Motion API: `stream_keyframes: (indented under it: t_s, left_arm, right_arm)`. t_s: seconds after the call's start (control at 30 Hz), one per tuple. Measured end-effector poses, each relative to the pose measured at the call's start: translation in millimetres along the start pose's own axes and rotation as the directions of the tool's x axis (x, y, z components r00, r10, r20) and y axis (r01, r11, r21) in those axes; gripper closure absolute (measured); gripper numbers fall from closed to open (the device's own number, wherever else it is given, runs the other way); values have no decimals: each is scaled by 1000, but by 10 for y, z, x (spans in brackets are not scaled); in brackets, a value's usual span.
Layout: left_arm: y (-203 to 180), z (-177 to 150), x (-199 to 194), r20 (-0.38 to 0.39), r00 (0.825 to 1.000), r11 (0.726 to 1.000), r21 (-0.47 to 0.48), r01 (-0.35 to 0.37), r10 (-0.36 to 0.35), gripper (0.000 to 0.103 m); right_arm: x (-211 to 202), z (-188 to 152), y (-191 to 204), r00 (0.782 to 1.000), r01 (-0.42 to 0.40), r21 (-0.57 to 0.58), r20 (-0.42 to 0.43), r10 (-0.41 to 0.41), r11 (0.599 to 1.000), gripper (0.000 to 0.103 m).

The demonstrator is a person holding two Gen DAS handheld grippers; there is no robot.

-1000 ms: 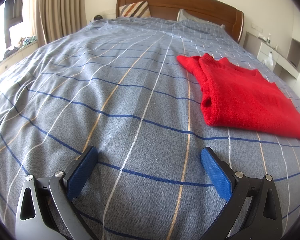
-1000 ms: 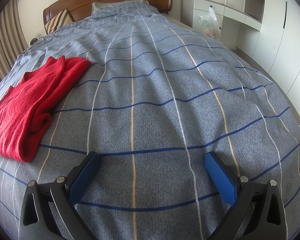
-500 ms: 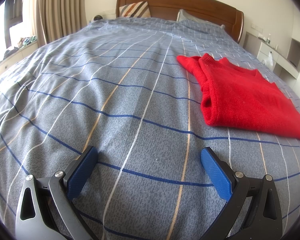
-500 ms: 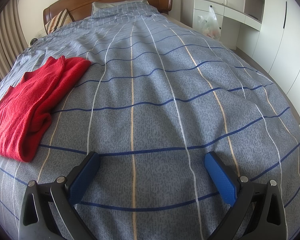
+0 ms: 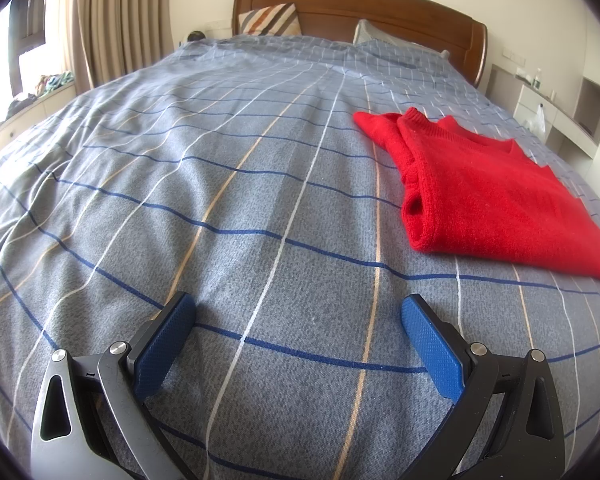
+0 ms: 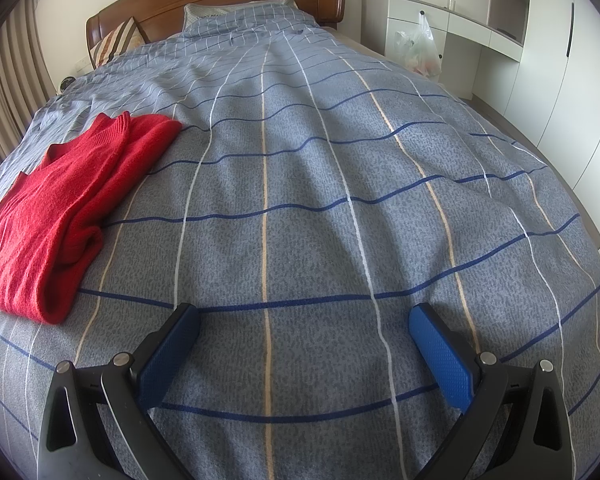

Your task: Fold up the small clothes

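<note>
Both tongs idle above the bedspread [image 5: 260, 208], nothing gripped. Left tongs [image 5: 298, 312] spread wide; right tongs [image 6: 304, 320] likewise spread wide. Red sweater [image 5: 480, 196] lies ahead and to the right of the left tongs, ahead and left of the right tongs [image 6: 60, 208], so between the pair, well apart from either. It already looks folded, sleeves tucked in, edges doubled. Judged step: folding done or paused. Any further fold would need both tongs to reach inward to its near hem.
</note>
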State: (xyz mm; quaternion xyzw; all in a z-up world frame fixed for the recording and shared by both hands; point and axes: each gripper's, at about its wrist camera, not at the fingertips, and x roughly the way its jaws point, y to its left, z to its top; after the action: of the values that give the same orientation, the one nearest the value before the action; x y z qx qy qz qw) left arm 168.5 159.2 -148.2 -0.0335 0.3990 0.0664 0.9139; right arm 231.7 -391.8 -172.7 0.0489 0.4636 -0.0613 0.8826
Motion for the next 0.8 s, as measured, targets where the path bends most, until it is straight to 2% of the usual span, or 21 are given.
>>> stream_keyframes:
  t_s: [0.6, 0.8]
  left_arm:
    - [3, -3, -1, -1, 1000, 1000, 1, -3, 3, 1]
    - [-131, 15, -149, -55, 998, 999, 20, -37, 38, 1]
  right_arm:
    - [1, 1, 1, 1000, 0, 0, 0, 0, 1000, 0]
    - [-1, -1, -2, 1000, 0, 0, 0, 0, 1000, 0]
